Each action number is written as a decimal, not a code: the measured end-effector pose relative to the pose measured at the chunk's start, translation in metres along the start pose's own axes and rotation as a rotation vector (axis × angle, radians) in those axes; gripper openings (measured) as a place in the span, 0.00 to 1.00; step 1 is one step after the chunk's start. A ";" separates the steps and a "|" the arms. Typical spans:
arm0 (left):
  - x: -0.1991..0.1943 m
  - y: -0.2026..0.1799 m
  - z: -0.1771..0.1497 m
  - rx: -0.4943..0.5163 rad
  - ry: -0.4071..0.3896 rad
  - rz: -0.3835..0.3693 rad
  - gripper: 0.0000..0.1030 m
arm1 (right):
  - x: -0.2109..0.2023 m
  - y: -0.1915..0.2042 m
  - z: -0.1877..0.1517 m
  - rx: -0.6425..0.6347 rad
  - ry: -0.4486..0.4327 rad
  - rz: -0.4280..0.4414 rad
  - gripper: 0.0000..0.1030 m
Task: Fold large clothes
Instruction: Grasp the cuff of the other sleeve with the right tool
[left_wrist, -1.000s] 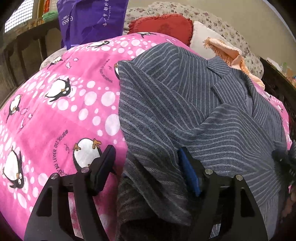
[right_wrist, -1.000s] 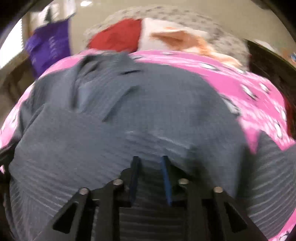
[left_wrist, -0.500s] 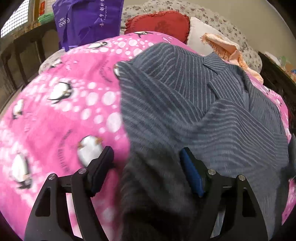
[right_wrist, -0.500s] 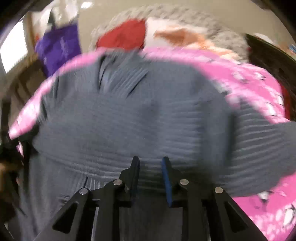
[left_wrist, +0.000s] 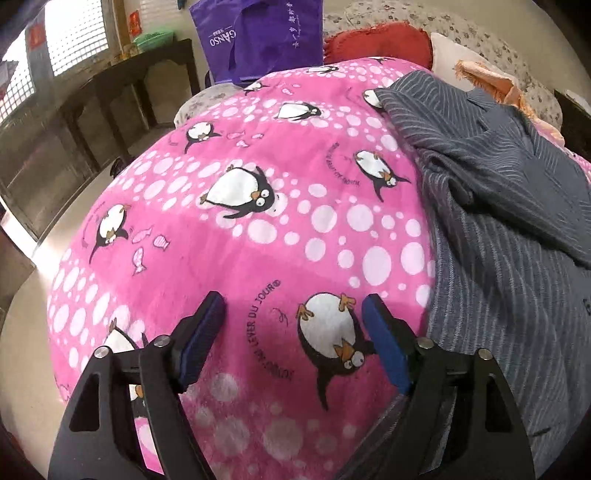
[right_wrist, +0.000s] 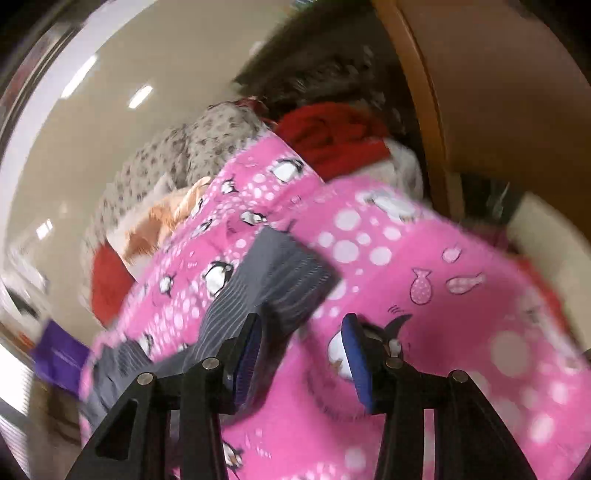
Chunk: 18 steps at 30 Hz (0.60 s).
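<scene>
1. Right of the left hand-held gripper (left_wrist: 293, 339), the grey striped garment (left_wrist: 509, 206) lies loosely folded on the pink penguin blanket (left_wrist: 258, 221) that covers the bed, its near edge just beside the right finger.
2. That left hand-held gripper stands wide apart and empty; its jaws have just been opening, with only blanket between them.
3. In the right wrist view, the right hand-held gripper (right_wrist: 301, 350) is parted and holds nothing; its jaws have just been opening too. A striped sleeve end (right_wrist: 280, 277) lies just ahead of its left finger, not between the pads.
4. Risk, as I judge it: the released fold looks rumpled near the collar, so it may slump open unless it is smoothed.
5. Another risk: a low grab for the sleeve could pinch the fleecy blanket with it and drag the whole garment askew.
6. The right view is blurred, so aim may be off.
</scene>
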<state>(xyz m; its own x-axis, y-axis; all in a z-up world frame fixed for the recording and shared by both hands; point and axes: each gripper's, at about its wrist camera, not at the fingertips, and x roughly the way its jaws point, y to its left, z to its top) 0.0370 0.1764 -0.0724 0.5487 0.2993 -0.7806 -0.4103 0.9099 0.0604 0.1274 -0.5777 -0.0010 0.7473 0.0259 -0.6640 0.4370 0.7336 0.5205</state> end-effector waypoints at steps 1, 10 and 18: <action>0.001 -0.001 -0.001 0.002 -0.004 0.002 0.80 | 0.007 -0.006 0.002 0.027 0.012 0.035 0.42; 0.004 0.001 -0.006 -0.011 -0.028 -0.012 0.84 | 0.032 0.004 0.014 0.131 -0.061 0.195 0.44; 0.004 0.001 -0.006 -0.009 -0.028 -0.012 0.84 | 0.027 -0.014 0.000 0.317 -0.098 0.304 0.47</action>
<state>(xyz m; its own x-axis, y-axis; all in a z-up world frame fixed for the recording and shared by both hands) 0.0347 0.1764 -0.0787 0.5736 0.2967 -0.7636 -0.4105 0.9107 0.0454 0.1409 -0.5874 -0.0261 0.9025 0.1325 -0.4098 0.3109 0.4580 0.8328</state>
